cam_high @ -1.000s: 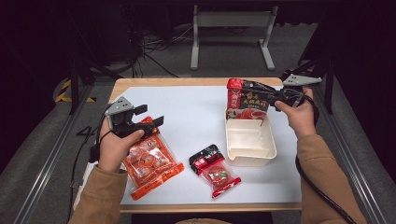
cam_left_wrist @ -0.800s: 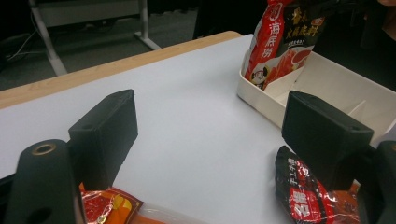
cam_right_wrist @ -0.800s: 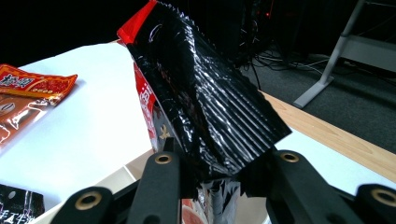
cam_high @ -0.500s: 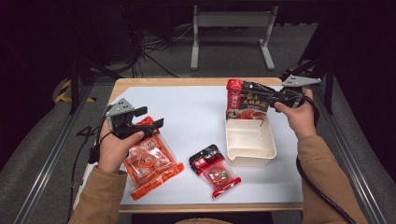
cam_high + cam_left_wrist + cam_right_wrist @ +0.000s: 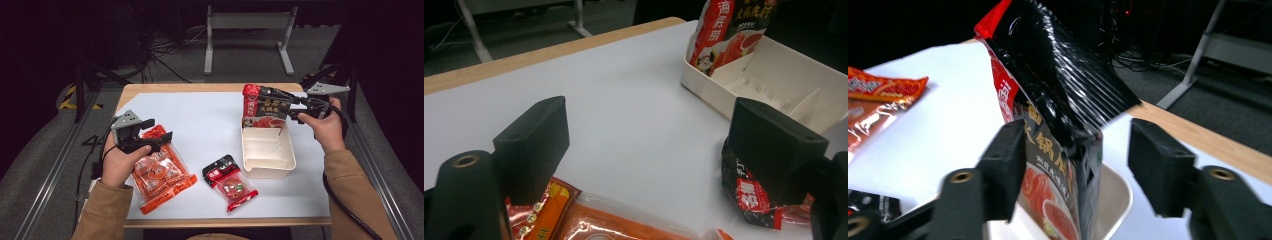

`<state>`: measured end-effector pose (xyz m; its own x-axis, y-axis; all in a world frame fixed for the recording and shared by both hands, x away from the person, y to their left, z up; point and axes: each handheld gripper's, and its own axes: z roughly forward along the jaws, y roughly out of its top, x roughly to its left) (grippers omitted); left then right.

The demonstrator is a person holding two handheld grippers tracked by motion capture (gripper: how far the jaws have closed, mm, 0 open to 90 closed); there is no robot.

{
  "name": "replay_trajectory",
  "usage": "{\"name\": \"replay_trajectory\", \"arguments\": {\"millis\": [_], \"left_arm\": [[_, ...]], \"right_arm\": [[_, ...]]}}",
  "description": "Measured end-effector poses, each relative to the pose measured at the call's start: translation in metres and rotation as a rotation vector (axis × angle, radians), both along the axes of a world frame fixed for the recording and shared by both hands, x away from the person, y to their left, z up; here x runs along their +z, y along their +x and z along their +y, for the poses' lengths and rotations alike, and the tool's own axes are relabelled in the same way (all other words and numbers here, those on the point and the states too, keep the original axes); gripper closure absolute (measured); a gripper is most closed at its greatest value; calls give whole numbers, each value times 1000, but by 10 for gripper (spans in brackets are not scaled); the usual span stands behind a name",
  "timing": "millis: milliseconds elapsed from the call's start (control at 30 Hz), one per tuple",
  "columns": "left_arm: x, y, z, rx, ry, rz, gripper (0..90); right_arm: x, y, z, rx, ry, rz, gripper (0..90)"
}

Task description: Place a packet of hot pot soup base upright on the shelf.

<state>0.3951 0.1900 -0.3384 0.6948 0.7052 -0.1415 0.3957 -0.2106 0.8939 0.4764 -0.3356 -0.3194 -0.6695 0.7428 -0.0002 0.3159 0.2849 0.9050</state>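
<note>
Red-black pouch [image 5: 1058, 135] with Chinese lettering standing in white tray [image 5: 267, 155], right gripper [image 5: 1075, 167] jaws just spread, pouch between them, unpinched

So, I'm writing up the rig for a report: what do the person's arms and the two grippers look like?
Both forearms wear tan sleeves. The left gripper and right gripper are black, each with two blocky, flat-faced jaws, brass-ringed holes on the arms, a grey three-cornered plate on top, and a black cable trailing back.
</note>
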Motion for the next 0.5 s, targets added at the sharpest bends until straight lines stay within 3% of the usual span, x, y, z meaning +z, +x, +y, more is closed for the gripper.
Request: {"name": "replay_trajectory", "arguments": {"millis": [133,233,500], "left_arm": [[0,-1,3,-5,13,-10,161],[0,-1,7,-3,16,-10,160],[3,-2,20,0,27,-18,165]], "right_arm": [[3,-9,-8,-8,30,0,358],[3,-16,-12,-14,8,4,353],[5,-38,-21,-33,6,10,345]]}}
